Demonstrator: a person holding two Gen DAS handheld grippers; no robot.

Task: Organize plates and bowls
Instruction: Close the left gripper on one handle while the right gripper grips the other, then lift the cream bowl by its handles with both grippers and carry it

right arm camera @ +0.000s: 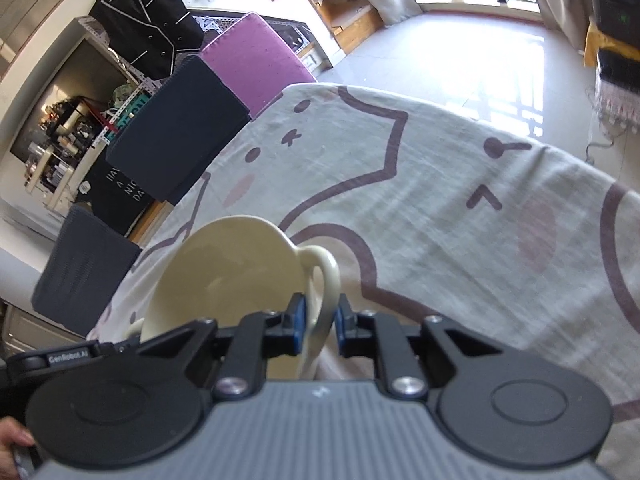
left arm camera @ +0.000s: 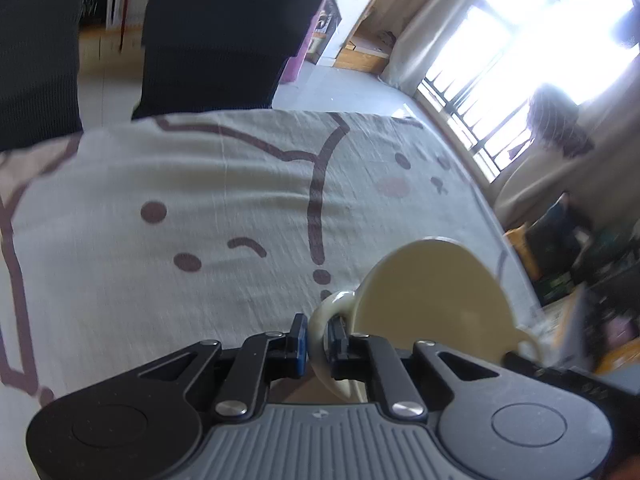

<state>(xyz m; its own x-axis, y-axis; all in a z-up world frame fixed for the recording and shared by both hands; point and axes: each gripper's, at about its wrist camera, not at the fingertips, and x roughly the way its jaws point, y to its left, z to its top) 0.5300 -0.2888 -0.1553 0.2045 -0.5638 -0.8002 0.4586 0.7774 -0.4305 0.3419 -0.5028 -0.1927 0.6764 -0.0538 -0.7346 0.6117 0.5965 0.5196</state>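
Bowl [left arm camera: 430, 300] being held over the table [left arm camera: 160, 168] by both handles.
Left hand-held gripper [left arm camera: 318, 340] is clamping one loop handle; right hand-held gripper [right arm camera: 320, 326] is pinching the other.

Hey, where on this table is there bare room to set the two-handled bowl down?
Most of the cartoon-print tablecloth is bare: the wide stretch ahead of the cream bowl, out to the dark chairs at the far edge. It is tight only at the near edge, where the left gripper and right gripper each pinch a handle.
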